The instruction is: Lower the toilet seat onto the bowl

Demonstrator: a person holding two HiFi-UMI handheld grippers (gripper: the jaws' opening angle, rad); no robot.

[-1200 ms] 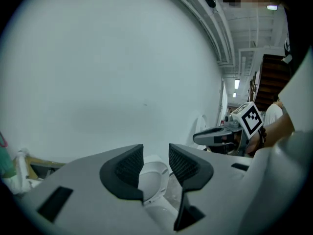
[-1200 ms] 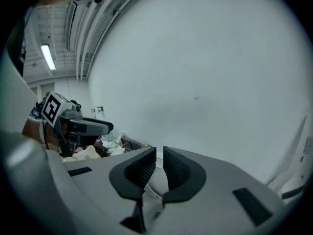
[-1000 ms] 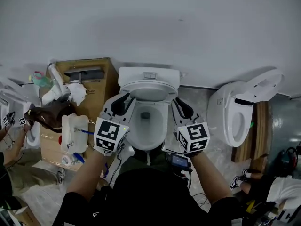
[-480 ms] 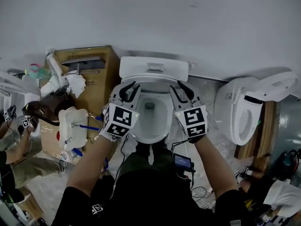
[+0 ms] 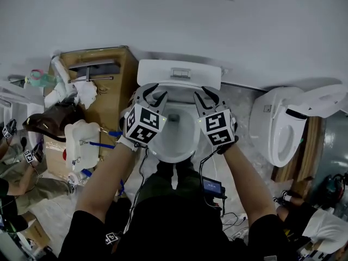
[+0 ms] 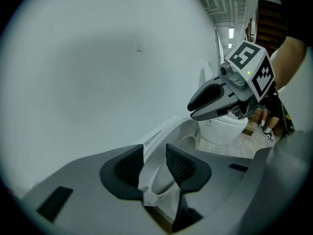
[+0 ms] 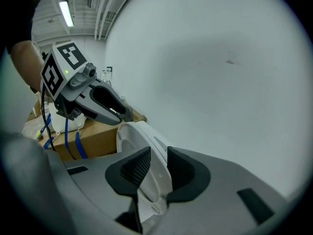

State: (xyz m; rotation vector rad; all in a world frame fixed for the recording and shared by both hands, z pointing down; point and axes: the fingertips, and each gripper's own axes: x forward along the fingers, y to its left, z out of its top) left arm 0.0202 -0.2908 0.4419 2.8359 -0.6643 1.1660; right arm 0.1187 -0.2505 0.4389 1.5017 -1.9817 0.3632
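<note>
A white toilet stands in the middle of the head view, its tank [image 5: 179, 74] against the wall and its bowl [image 5: 175, 140] below. The seat [image 5: 176, 100] stands raised near the tank. My left gripper [image 5: 155, 98] reaches its left edge, my right gripper [image 5: 205, 98] its right edge. In the left gripper view the jaws [image 6: 149, 163] are opening, with the white seat rim [image 6: 152, 176] in the gap. In the right gripper view the jaws [image 7: 157, 163] stand apart around the seat edge [image 7: 131, 142]; no pad visibly presses on it.
A wooden cabinet [image 5: 109, 83] with rags sits left of the toilet, a white jug [image 5: 81, 145] in front of it. A second toilet [image 5: 280, 129] with its lid up stands at the right. A person [image 5: 19, 167] crouches at the far left. A small device [image 5: 212, 187] hangs on cables.
Both grippers have moved forward from the sides of the bowl up to the raised seat near the tank, and their jaws have spread from shut to apart.
</note>
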